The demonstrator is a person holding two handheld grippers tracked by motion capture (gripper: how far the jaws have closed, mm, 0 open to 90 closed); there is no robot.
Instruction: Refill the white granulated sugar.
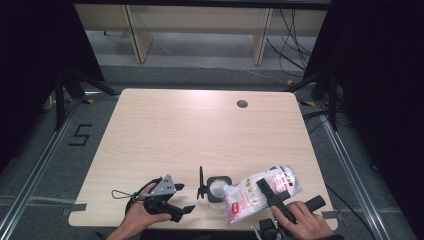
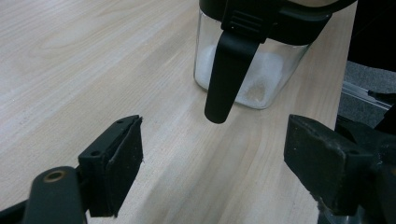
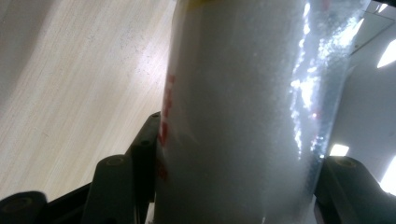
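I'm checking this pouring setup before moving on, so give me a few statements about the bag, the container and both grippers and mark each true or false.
1. The right gripper clamps the white bag. True.
2. The bag's mouth tilts toward the clear container. True.
3. The left gripper grips the container. False: its fingers stand open, short of it.
4. The container's lid is shut. False: it stands flipped open.
5. The container holds some white powder. True.
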